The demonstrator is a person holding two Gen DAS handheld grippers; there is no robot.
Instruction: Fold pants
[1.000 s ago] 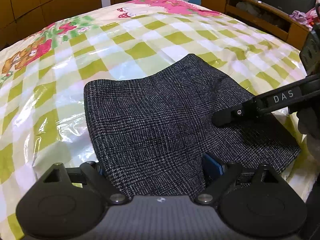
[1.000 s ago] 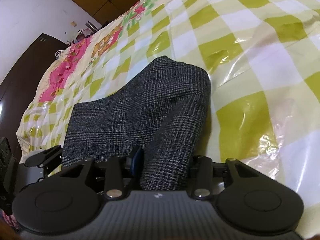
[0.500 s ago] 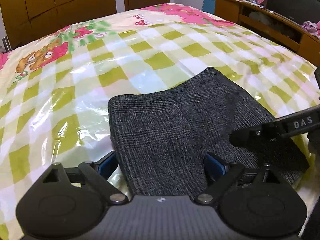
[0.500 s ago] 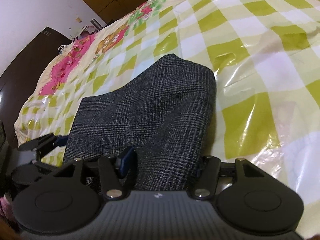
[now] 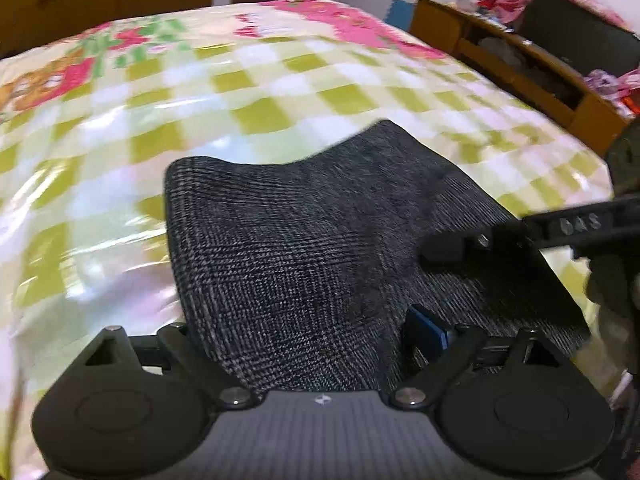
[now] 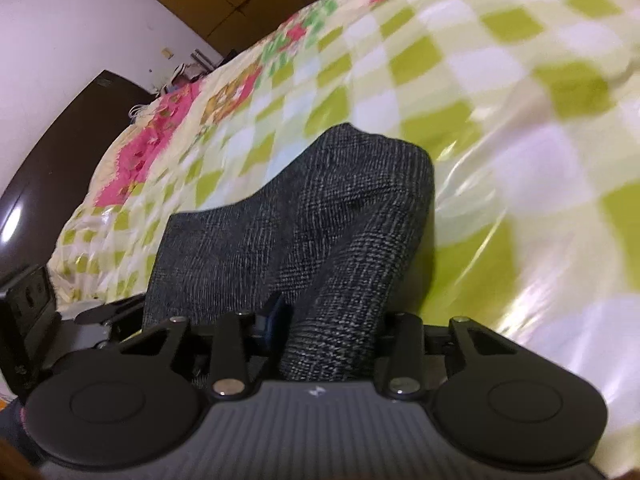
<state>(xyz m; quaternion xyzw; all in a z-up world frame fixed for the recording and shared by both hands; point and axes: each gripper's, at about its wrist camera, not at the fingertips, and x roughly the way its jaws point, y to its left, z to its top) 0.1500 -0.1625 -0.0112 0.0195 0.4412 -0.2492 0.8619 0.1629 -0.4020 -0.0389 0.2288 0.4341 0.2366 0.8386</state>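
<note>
The dark gray checked pants (image 5: pixel 304 248) lie folded on a bed, on a shiny plastic cover (image 5: pixel 120 152) with green and white squares. Pink and red cartoon pictures run along the far side of the cover.

The left gripper (image 5: pixel 304 344) is at the near edge of the pants. The cloth runs between its two fingers, and one blue pad (image 5: pixel 426 330) shows beside the cloth. The fingers stand wide on each side, so whether they are squeezing the cloth cannot be told.

The right gripper (image 6: pixel 324 332) has a raised fold of the pants (image 6: pixel 320 220) pinched between its fingers. In the left wrist view its black finger reaches in from the right, and the letters on it look like "DAS" (image 5: pixel 580 224), but they are blurry.

A brown wooden shelf (image 5: pixel 520 64) with clothes on it stands beside the bed.
</note>
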